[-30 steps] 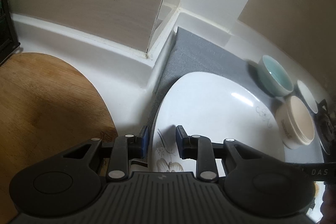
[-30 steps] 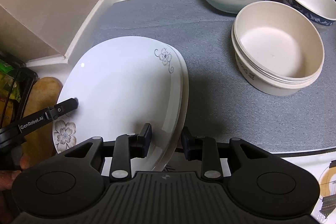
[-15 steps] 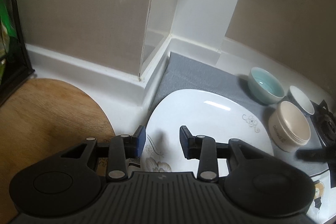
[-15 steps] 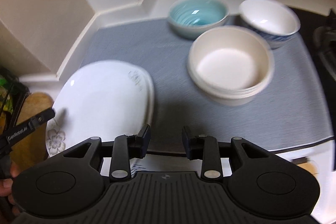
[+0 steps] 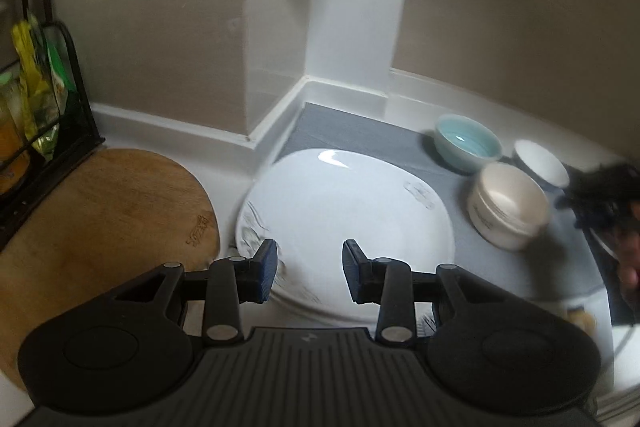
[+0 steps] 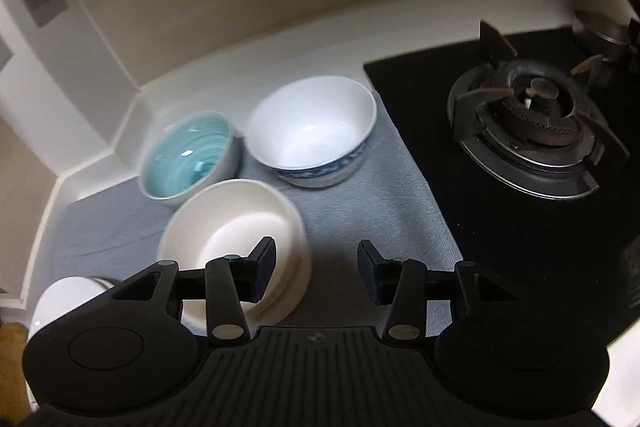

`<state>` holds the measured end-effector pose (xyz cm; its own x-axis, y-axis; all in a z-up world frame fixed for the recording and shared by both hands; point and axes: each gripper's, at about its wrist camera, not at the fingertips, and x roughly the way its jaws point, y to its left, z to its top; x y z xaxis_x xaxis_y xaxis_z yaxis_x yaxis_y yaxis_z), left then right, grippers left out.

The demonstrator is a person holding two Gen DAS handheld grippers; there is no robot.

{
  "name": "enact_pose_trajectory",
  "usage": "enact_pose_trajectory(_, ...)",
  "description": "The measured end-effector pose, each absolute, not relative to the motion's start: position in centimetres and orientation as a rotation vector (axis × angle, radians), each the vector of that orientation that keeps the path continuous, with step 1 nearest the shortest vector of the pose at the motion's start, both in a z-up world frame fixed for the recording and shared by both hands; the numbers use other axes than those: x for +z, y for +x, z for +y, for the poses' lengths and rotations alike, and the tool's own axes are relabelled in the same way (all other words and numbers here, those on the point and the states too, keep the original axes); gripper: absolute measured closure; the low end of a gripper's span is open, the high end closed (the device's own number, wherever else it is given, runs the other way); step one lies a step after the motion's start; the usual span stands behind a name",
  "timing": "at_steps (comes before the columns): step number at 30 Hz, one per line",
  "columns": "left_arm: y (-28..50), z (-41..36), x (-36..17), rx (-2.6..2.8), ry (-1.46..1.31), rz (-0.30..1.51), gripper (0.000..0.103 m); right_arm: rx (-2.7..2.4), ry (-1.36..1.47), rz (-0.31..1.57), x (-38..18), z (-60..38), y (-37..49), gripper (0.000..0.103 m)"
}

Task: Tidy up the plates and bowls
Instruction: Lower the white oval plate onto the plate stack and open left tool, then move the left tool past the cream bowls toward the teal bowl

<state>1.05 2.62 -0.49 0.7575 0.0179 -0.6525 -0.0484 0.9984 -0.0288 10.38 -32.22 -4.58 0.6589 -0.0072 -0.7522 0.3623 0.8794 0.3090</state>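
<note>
Three bowls sit together on the grey mat (image 6: 360, 211) in front of my right gripper (image 6: 316, 267): a cream bowl (image 6: 236, 227) nearest, a teal bowl (image 6: 188, 155) behind it to the left, and a white bowl with blue pattern (image 6: 312, 131) behind it to the right. My right gripper is spread wide and holds nothing. Its left finger hangs over the cream bowl's near rim, while the right finger is over bare mat, so the cream bowl lies slightly left of the gripper's centre line. I judge that a small shift left would put the rim between the fingers.

My left gripper (image 5: 310, 275) is also wide open and empty, poised above the near edge of the white plates (image 5: 352, 203), which lie flat on the mat just right of the wooden board (image 5: 100, 219). How many plates are stacked I cannot tell from this view.

From the left wrist camera the bowls lie well off to the right, beyond the plates. So the right gripper is clearly nearer to them, and I judge the bowls to be its job. The stove burner (image 6: 528, 115) stands to the right of the mat, apart from the bowls.
</note>
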Motion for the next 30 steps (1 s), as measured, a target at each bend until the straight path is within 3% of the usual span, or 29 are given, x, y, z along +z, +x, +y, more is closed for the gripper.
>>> enact_pose_trajectory(27,-7.4,-5.6,1.3,0.229,0.058,0.722,0.063,0.045,0.495,0.947,-7.2,-34.2,14.5,0.052)
enact_pose_trajectory(30,-7.6,-6.1,1.5,0.235,0.072,0.724,0.063,0.07,0.502,0.983,-8.0,-34.0,14.9,0.062)
